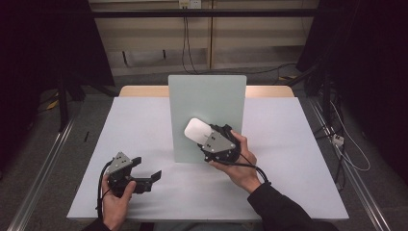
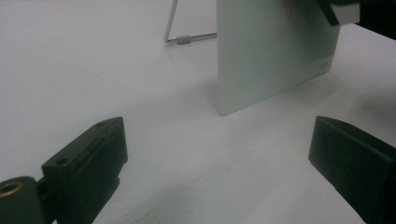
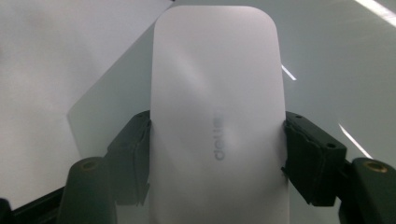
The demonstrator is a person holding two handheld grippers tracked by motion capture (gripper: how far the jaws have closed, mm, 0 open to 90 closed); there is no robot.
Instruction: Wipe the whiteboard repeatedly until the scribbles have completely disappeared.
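Observation:
A pale green board stands upright in the middle of the white table. My right gripper is shut on a white rounded eraser and holds it flat against the board's lower front face. The right gripper view shows the eraser clamped by its long sides between both jaws of the right gripper, faint lettering on its back, with the board right behind it. My left gripper lies low at the near left, open and holding nothing. Ahead of the open left gripper are bare table and the board's near corner.
A thin wire stand props the board from behind. A wooden strip runs along the table's far edge. Cables hang at the back wall and metal rails flank the table on the floor.

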